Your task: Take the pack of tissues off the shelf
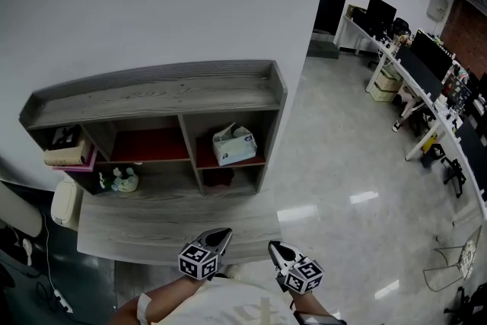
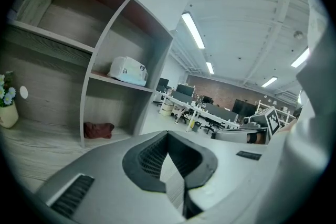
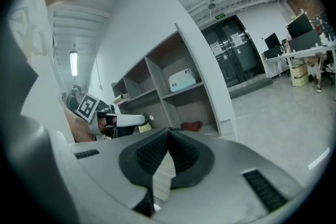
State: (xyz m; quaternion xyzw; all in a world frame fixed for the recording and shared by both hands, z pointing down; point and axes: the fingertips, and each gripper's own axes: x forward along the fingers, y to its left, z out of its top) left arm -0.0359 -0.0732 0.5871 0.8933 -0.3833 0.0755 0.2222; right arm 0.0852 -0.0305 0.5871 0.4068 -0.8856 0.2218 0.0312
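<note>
The white and pale-blue pack of tissues (image 1: 233, 144) lies on the upper right shelf of a grey wooden shelf unit (image 1: 160, 91) against the wall. It also shows in the left gripper view as the tissue pack (image 2: 127, 70) and in the right gripper view as the tissue pack (image 3: 182, 80). My left gripper (image 1: 221, 236) and right gripper (image 1: 275, 247) hang close to the body, well in front of and below the shelf. The left gripper (image 2: 168, 134) and the right gripper (image 3: 168, 131) are both shut, with nothing held.
A red cloth (image 1: 218, 177) lies in the compartment under the tissues. A small flower pot (image 1: 124, 180) stands lower left, and books (image 1: 68, 156) fill the left compartment. A low wooden ledge (image 1: 175, 228) juts out before the shelf. Office desks with monitors (image 1: 426, 72) line the right side.
</note>
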